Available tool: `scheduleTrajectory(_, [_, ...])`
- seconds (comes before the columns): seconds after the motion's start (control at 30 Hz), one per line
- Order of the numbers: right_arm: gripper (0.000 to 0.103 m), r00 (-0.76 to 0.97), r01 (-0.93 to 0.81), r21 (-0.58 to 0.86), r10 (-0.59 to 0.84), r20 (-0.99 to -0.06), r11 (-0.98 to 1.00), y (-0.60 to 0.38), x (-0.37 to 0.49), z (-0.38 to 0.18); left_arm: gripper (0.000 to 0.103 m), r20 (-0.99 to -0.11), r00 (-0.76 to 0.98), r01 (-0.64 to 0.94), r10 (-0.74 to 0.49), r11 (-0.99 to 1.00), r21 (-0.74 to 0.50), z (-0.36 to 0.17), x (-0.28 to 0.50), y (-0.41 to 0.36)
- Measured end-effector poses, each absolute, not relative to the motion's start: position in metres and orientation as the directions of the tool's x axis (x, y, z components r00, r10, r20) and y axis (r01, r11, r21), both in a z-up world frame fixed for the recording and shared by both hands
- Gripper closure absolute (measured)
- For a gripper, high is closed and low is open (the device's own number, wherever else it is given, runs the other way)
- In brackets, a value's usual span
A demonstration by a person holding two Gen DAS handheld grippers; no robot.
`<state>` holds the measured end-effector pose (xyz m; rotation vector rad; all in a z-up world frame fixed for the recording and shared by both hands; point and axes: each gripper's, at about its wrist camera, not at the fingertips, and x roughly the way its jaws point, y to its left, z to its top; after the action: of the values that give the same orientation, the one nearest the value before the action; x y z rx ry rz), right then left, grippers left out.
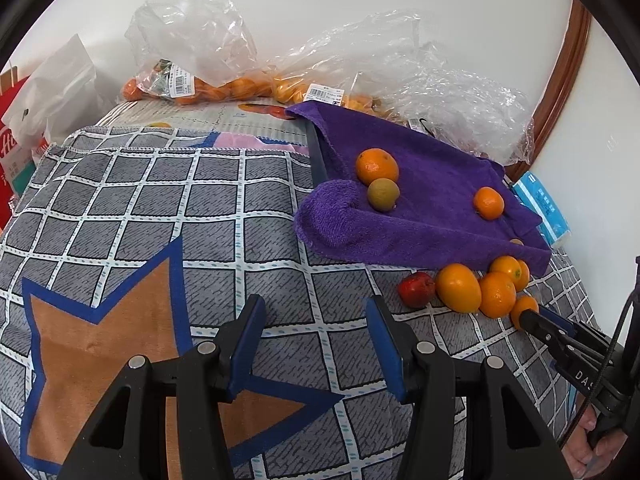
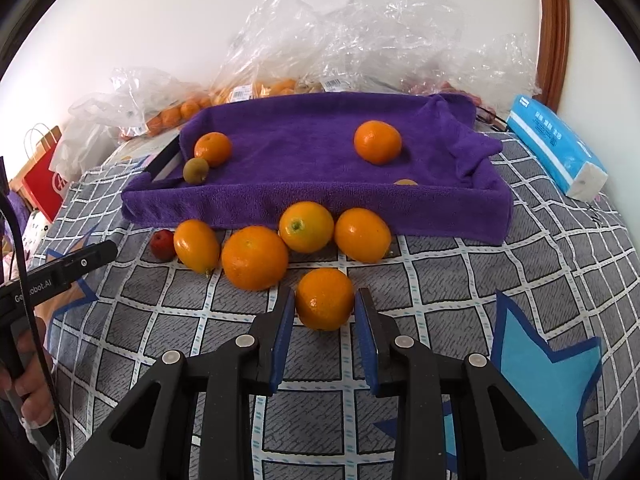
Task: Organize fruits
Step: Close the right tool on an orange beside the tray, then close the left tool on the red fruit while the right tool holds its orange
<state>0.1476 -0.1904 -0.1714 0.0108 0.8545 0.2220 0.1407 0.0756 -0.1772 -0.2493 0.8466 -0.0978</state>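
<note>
My right gripper (image 2: 325, 305) is shut on a small orange (image 2: 324, 294) that rests on the checked cloth, with a blue pad against each side. Just beyond it lie several oranges (image 2: 254, 258) and a small red fruit (image 2: 163, 243), close to the front wall of a tray lined with a purple towel (image 2: 320, 200). Inside the tray are two oranges (image 2: 377, 142) (image 2: 213, 149) and a greenish-brown fruit (image 2: 195, 170). My left gripper (image 1: 314, 304) hangs open over the bare cloth, left of the fruit pile (image 1: 458, 288), with nothing between its fingers.
Clear plastic bags of oranges (image 2: 280, 80) are piled along the back wall behind the tray. A blue tissue pack (image 2: 556, 144) lies to the right of the tray. A red paper bag (image 2: 44, 176) stands at the far left. A person's hand (image 2: 36, 384) holds the left gripper's handle.
</note>
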Motion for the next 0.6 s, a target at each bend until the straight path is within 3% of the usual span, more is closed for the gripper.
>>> scheduleTrajectory(0.13, [0.068,0.635,-0.192,0.071,0.179,-0.751,0.979,-0.185,0.153,-0.173,0.053,-0.720,0.664,0.013,-0.204,0.965,-0.261,-0.175,0.139,0.073])
scheduleTrajectory(0.6, [0.071,0.692,-0.147,0.032,0.126,-0.711,0.989,-0.217,0.151,-0.168,0.055,-0.716,0.612,0.122,-0.336,0.935,-0.334,-0.164,0.141,0.034])
